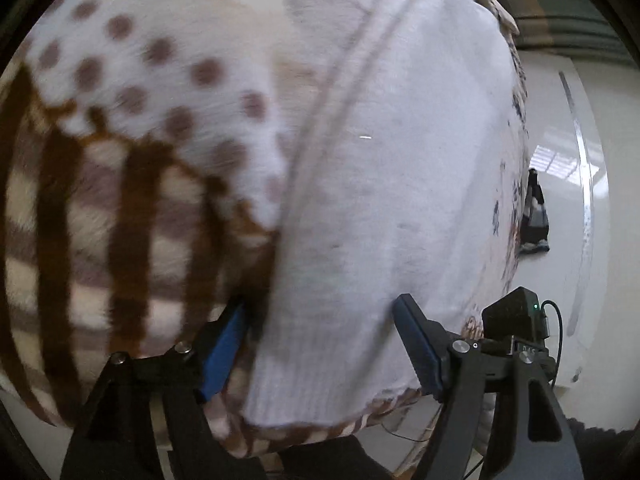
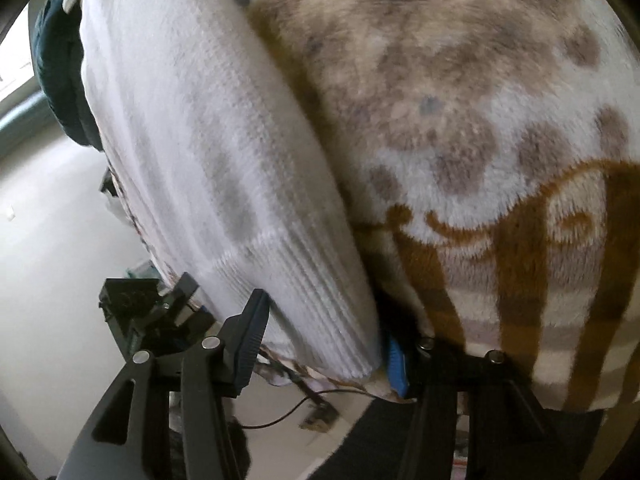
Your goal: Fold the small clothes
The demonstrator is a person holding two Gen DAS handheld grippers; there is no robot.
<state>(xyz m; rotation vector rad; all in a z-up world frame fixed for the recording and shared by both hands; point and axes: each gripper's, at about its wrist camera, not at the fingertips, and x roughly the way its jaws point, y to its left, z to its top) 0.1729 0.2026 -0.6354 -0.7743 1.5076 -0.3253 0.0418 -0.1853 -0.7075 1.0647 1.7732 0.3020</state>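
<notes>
A white knit garment [image 1: 384,200] lies on a fleece blanket [image 1: 120,208] with brown stripes and dots. In the left wrist view my left gripper [image 1: 320,344] is open, its blue-padded fingers [image 1: 420,356] straddling the garment's ribbed hem. In the right wrist view the same white garment [image 2: 224,184] lies folded thick on the blanket [image 2: 500,168]. My right gripper [image 2: 324,340] is open, with the ribbed hem between its fingers [image 2: 250,344]. The right finger is half hidden under the cloth.
A pale glossy floor [image 1: 568,128] lies past the blanket's edge, with a dark striped cloth [image 1: 534,216] on it. A dark teal cloth [image 2: 60,60] sits at the top left of the right wrist view. A thin cable [image 2: 288,412] runs below.
</notes>
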